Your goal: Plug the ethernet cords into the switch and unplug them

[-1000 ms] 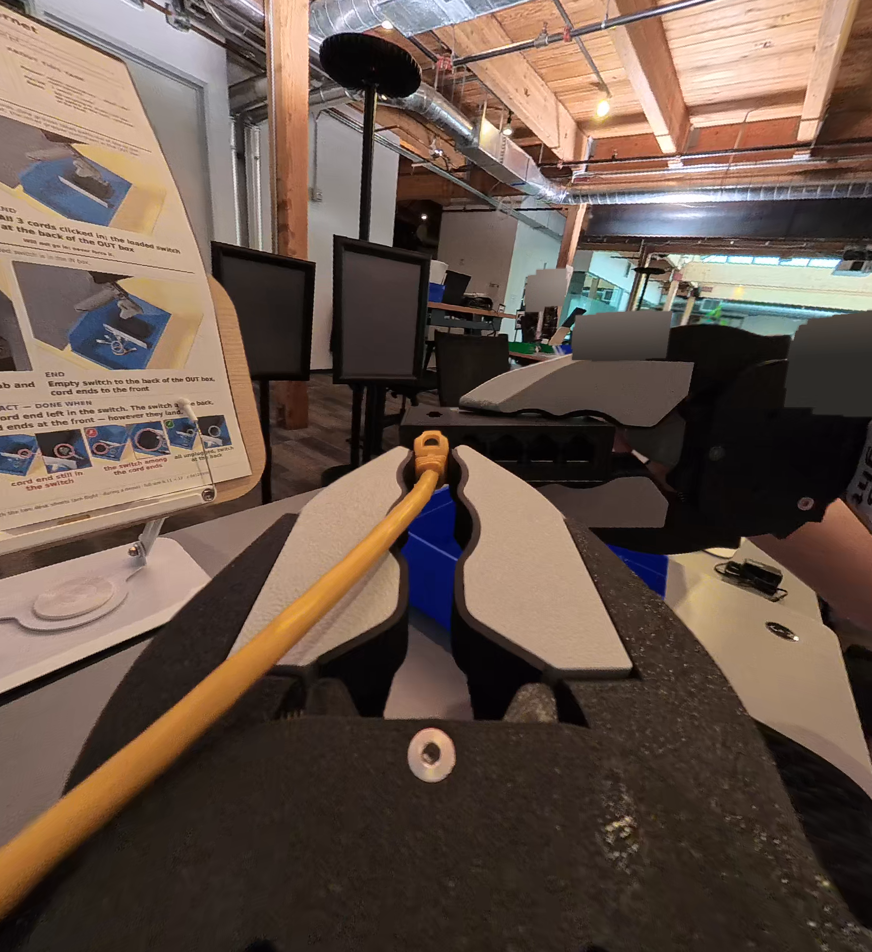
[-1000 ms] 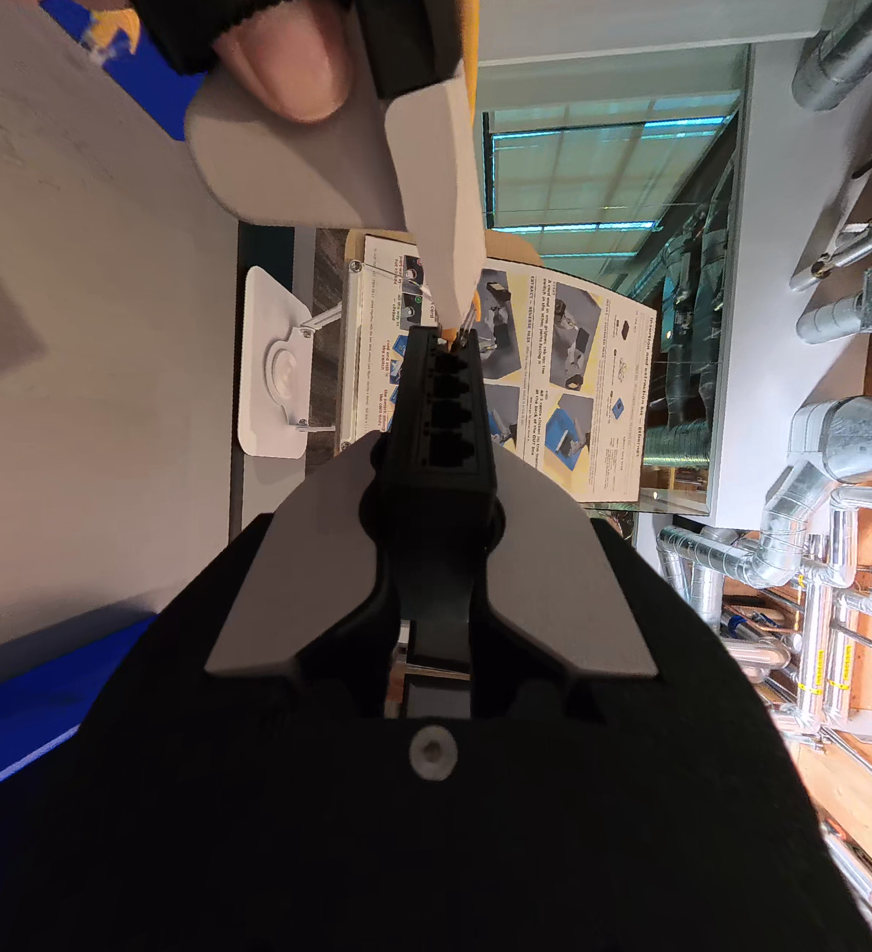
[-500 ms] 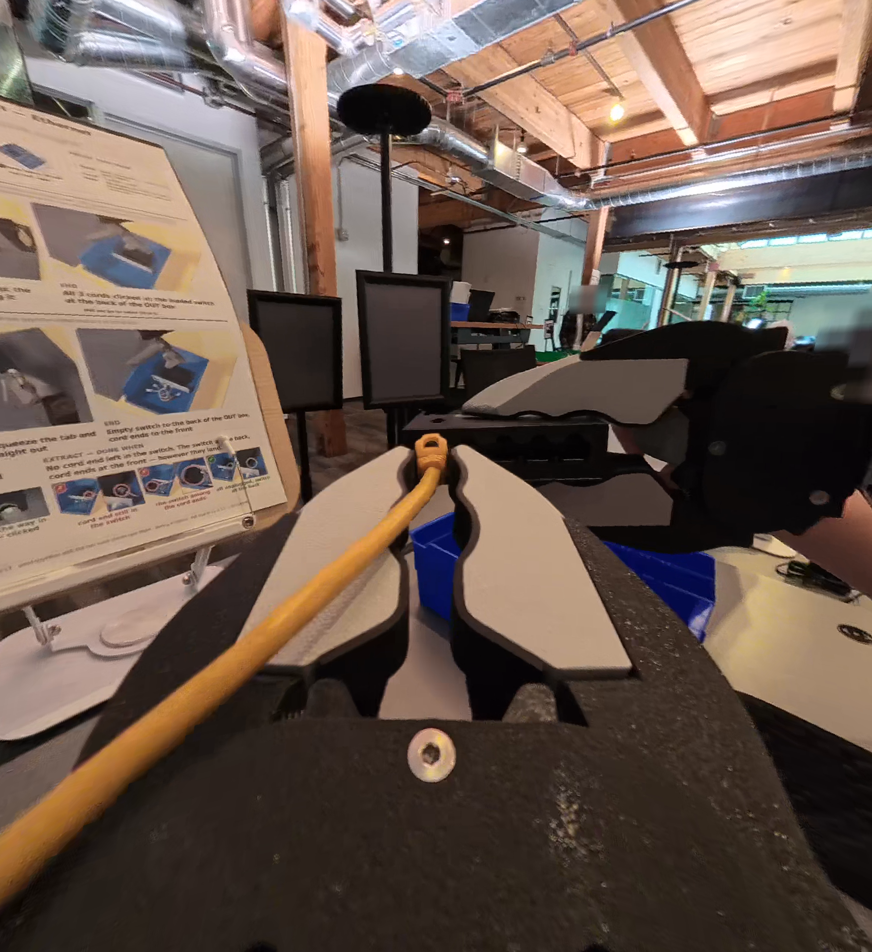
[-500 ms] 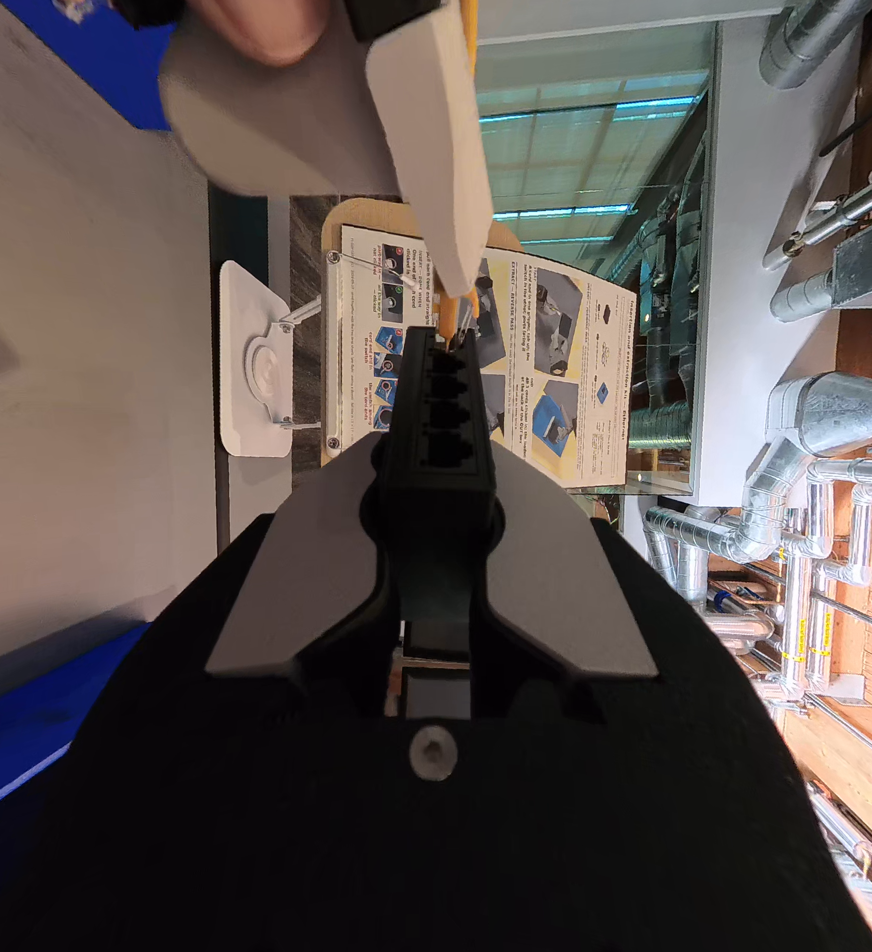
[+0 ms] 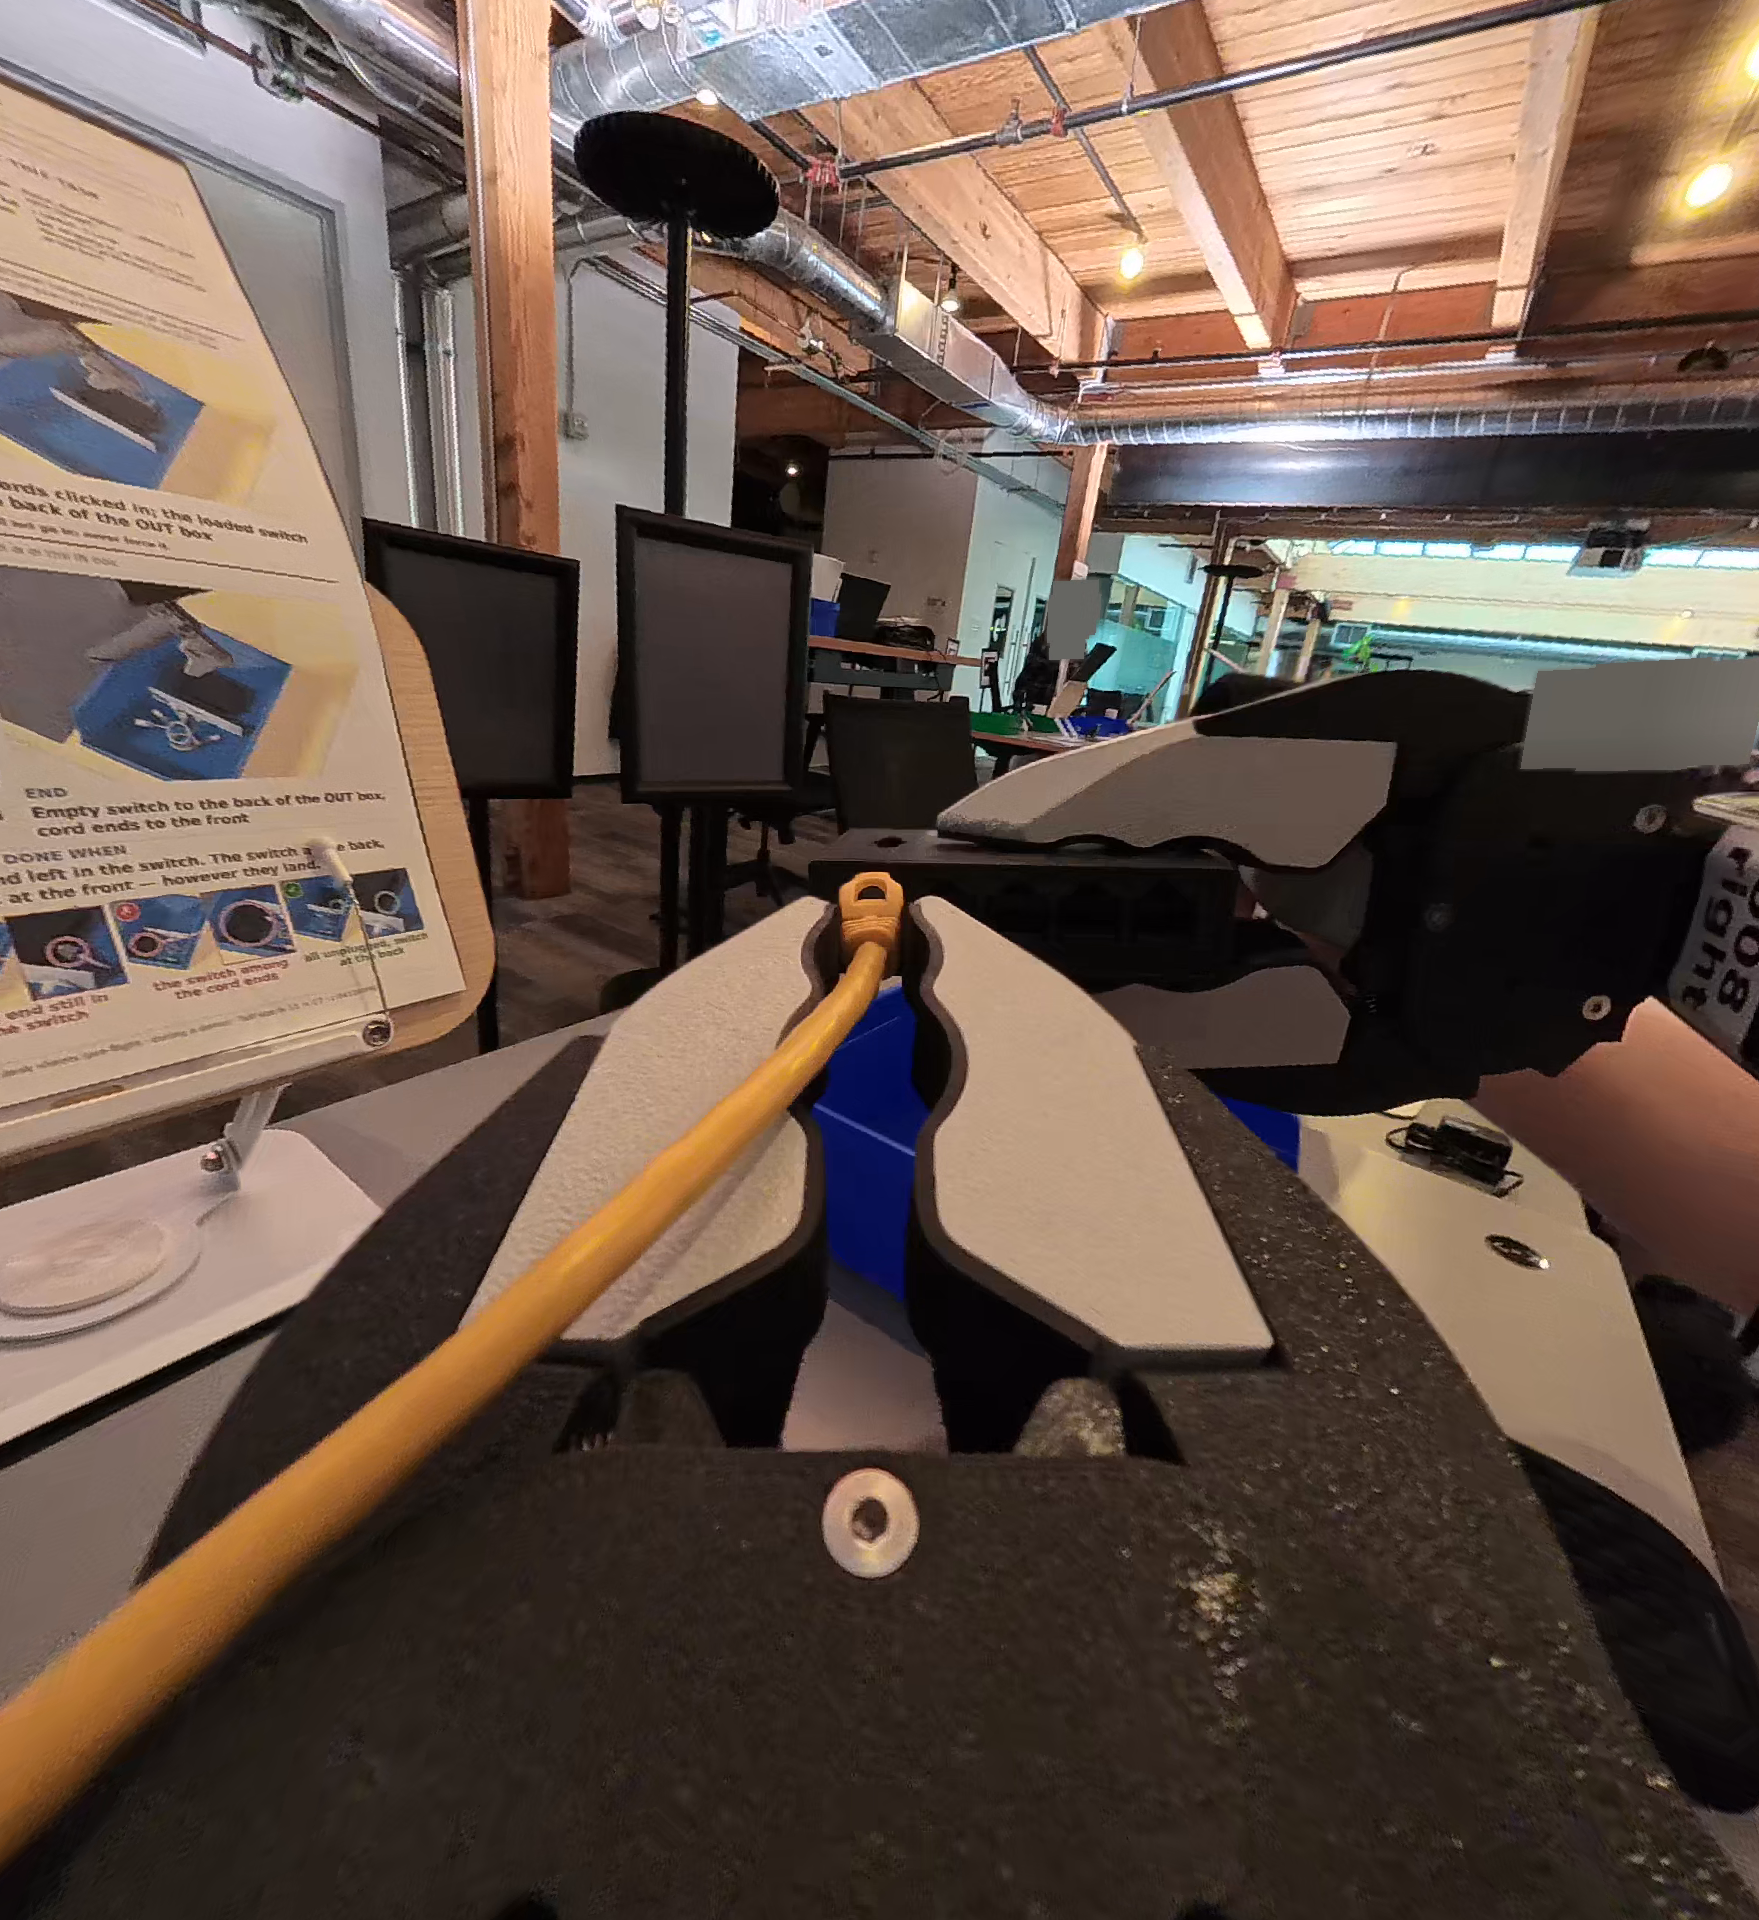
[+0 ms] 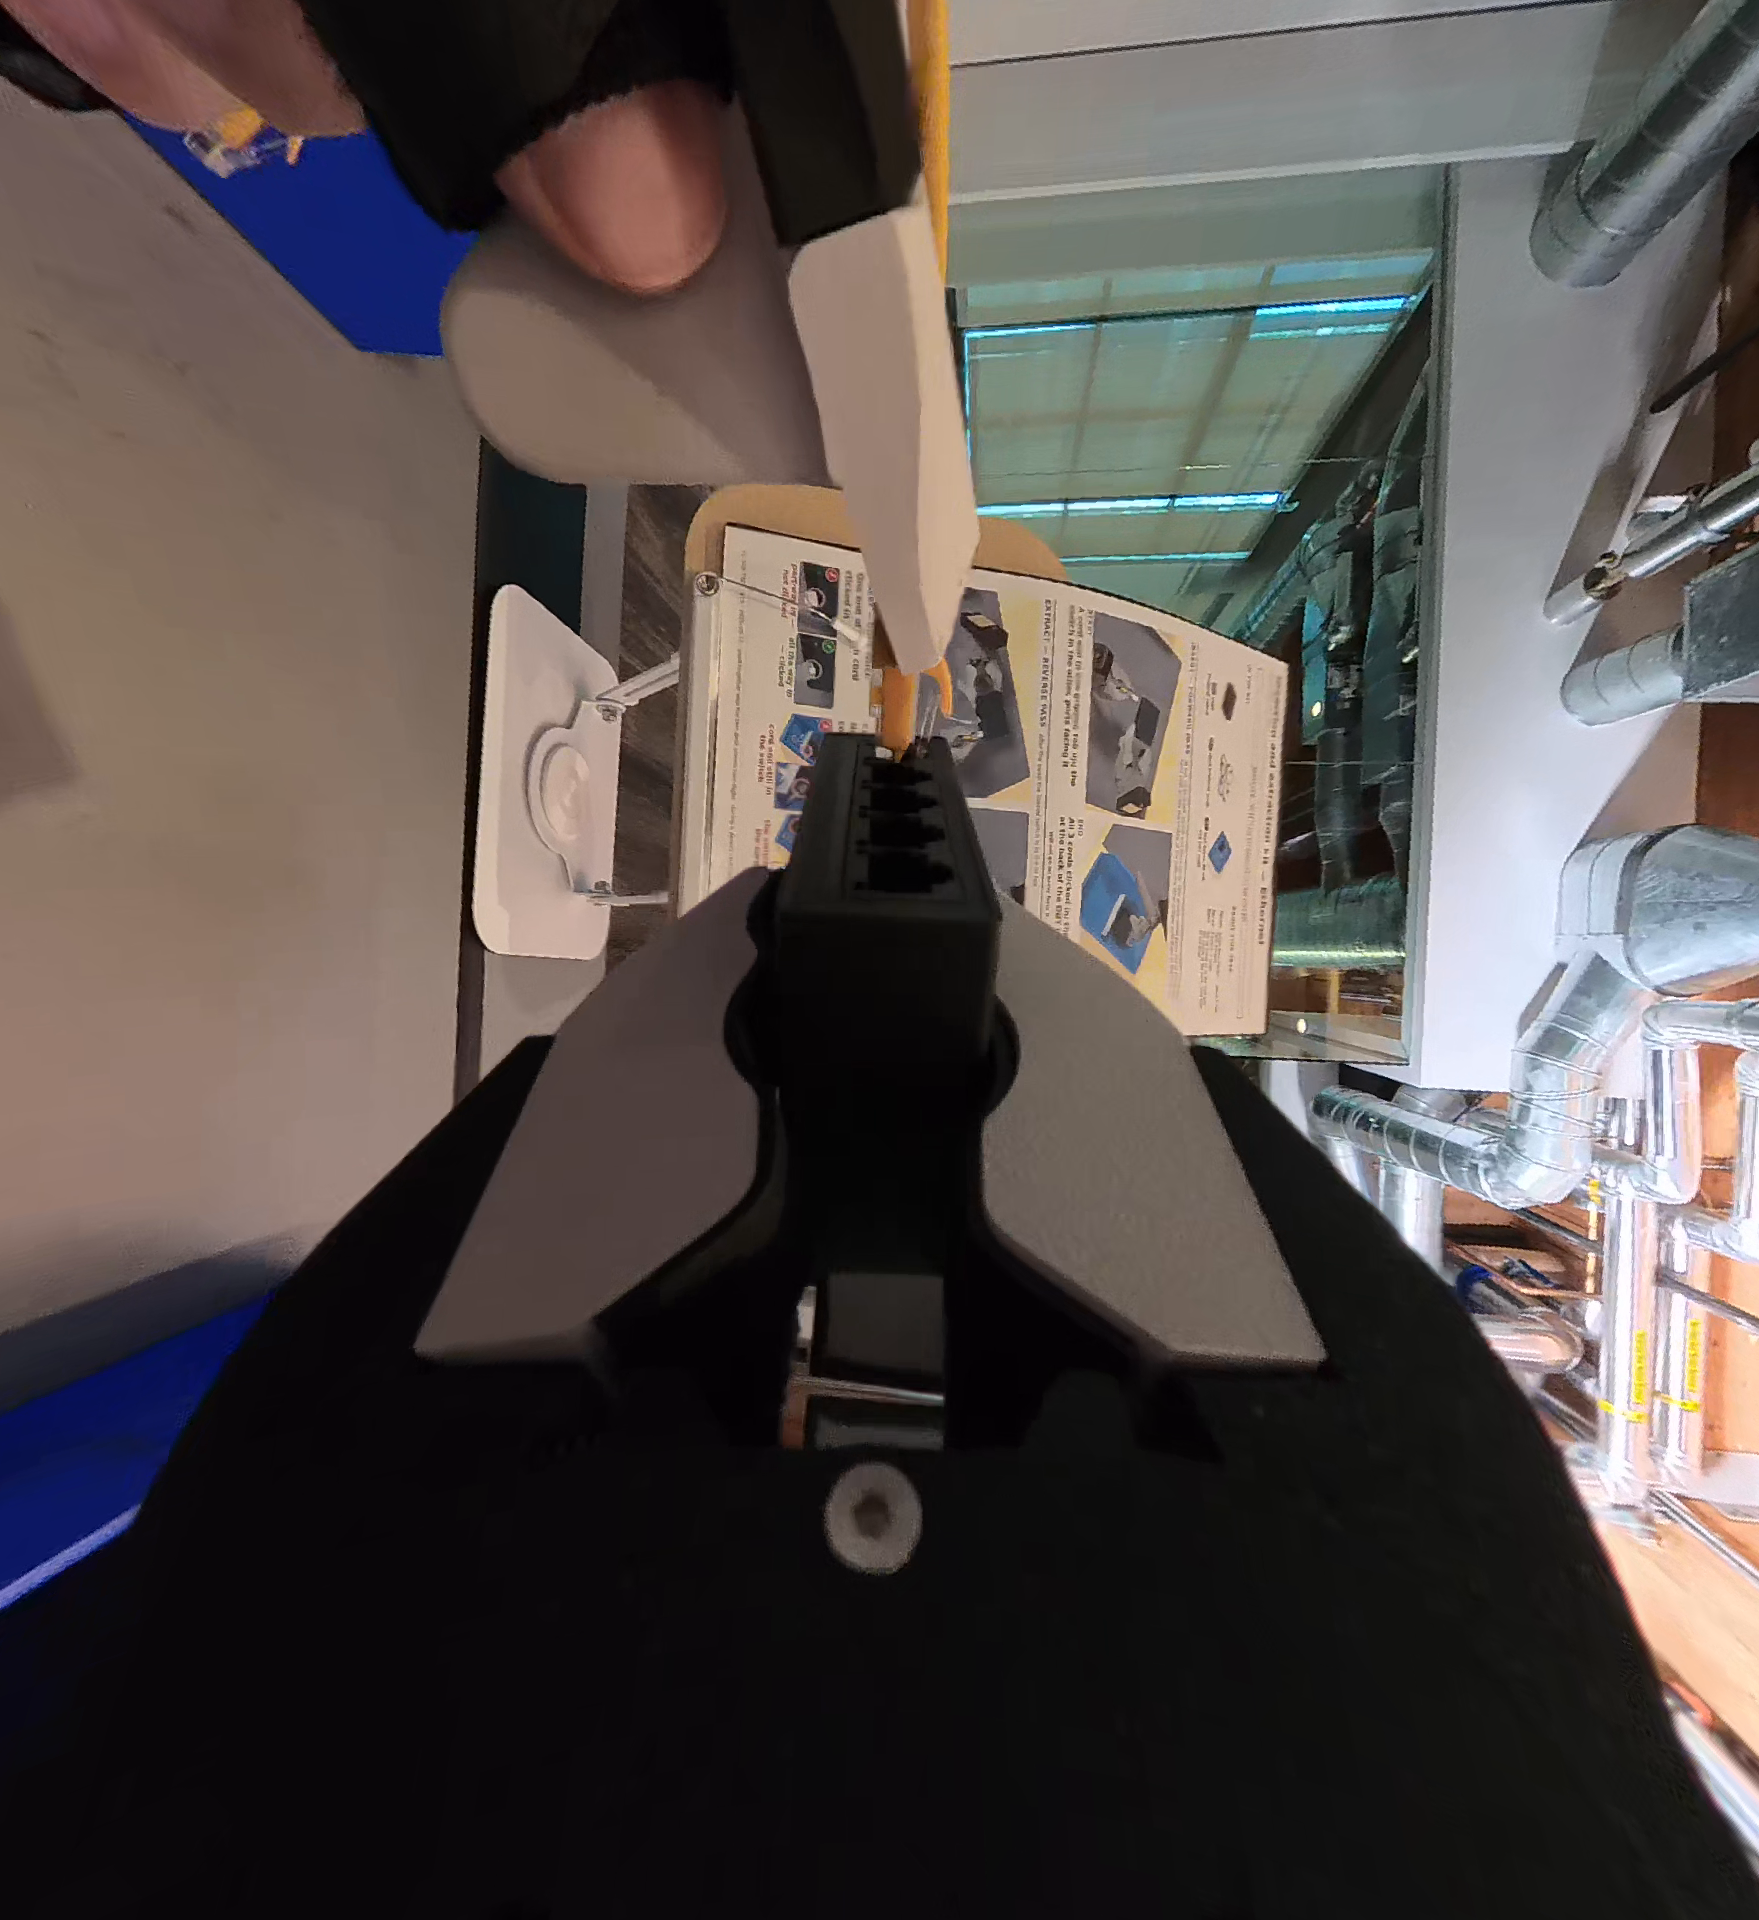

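Two grippers: both closed on something.
Left gripper (image 5: 867, 914): pinches yellow cord (image 5: 501, 1340) behind its plug.
Right gripper (image 6: 880, 914): clamps black switch (image 6: 890, 862), held above blue bin (image 5: 864, 1081).
Plug: at switch's end port.

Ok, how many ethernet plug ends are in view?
2. One yellow plug is pinched by the left gripper at the switch; one loose plug lies in the blue bin. Others may be hidden.
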The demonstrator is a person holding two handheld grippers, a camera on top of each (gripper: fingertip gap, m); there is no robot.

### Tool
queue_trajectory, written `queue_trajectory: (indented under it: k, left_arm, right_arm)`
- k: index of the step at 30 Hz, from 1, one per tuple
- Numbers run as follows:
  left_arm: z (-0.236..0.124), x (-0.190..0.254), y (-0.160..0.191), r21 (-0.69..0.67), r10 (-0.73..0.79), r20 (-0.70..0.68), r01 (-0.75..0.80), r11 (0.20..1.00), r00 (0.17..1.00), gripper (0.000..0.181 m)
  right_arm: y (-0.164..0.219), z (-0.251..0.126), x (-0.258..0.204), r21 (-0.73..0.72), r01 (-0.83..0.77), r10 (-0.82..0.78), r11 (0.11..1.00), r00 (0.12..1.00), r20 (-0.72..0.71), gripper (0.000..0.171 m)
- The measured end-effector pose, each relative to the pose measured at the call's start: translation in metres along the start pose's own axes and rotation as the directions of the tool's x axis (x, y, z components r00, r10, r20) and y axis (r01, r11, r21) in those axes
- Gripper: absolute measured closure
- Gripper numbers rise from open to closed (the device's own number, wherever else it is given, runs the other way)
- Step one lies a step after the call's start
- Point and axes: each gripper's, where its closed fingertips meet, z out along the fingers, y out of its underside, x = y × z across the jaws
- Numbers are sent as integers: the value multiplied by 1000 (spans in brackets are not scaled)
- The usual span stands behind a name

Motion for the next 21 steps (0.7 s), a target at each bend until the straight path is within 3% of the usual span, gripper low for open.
queue_trajectory:
  k: [1,5,14,21]
  left_arm:
    - [0,0,-1,8,-10,-6,11,1000,1000,170]
    - [-1,3,-5,24,11,4,-11,1000,1000,170]
    - [-3,5,-7,9,87,56,-87,996,995,170]
    - [-2,11,-5,-30,92,49,-91,995,995,170]
  right_arm:
    - [0,0,1,5,8,-8,1000,1000,-11,143]
    - [-4,-2,4,33,8,-7,999,999,-32,142]
    - [6,7,2,-77,5,-8,997,999,-41,140]
    - [4,1,1,-22,3,-3,1000,1000,-26,142]
